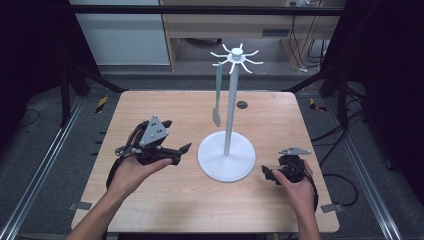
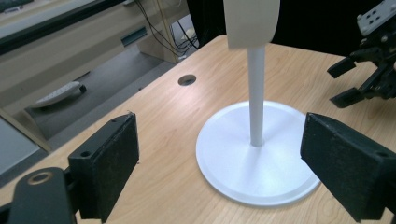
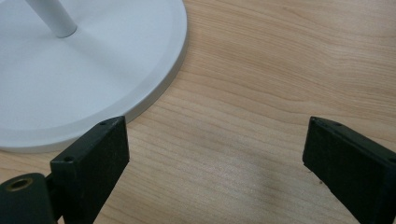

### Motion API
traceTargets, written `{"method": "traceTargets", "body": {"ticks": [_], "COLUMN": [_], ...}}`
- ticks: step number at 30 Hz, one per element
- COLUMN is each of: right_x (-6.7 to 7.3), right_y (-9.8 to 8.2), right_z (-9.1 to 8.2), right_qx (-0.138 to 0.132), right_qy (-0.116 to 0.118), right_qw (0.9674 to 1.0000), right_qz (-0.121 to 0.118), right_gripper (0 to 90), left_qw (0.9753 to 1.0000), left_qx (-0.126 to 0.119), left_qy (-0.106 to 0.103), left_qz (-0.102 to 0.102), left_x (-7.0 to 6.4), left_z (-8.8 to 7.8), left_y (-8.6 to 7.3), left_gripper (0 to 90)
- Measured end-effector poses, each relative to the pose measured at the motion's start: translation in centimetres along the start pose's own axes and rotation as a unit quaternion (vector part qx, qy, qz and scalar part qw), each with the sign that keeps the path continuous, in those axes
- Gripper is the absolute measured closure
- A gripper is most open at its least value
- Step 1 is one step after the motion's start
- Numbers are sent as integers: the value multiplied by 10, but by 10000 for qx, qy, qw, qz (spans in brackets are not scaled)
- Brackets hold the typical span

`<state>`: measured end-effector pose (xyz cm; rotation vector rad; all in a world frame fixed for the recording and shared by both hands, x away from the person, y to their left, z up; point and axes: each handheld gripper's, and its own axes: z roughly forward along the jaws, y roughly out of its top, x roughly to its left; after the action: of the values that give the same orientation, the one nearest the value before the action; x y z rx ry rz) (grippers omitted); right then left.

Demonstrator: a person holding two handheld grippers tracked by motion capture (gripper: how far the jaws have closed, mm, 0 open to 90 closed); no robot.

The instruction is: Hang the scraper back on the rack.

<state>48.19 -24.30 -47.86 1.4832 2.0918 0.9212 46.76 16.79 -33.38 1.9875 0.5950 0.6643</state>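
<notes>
1. A white stand [image 1: 226, 159] sits at the centre of the wooden table [image 1: 150, 200] in the high view, its pole rising to a ring of hooks [image 1: 236, 56] in the upper middle of the frame.
2. A grey-green spatula [image 1: 217, 95] hangs from a hook just left of the pole, blade down, clear of the table.
3. The left gripper [image 1: 175, 142], at centre left, has its jaws spread wide and empty, aimed at the stand.
4. The right gripper [image 1: 269, 174], at lower right beside the base, is also wide open and holds nothing; its own view shows bare wood between the jaws.
</notes>
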Motion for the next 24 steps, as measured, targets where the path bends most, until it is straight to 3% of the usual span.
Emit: {"method": "traceTargets", "body": {"ticks": [7,20,22,24], "right_x": [0,0,0,-1], "right_y": [-1,-2,-2,-2], "right_z": [0,0,0,1], "right_qx": [5,34,37,35], "right_qy": [-41,-89,-84,-84], "right_qw": [10000,10000,10000,10000], "right_qz": [-27,-25,-14,-27], "right_gripper": [76,76,76,76], "left_qw": [9998,9969,9962,9949], "left_qx": [210,649,760,963], "left_qy": [31,174,188,205], "left_qz": [-57,-398,-380,-230], "left_x": [-1,7,9,10], "left_z": [9,22,23,25], "left_y": [-33,-96,-103,-111], "left_gripper": [108,90,82,67]}}
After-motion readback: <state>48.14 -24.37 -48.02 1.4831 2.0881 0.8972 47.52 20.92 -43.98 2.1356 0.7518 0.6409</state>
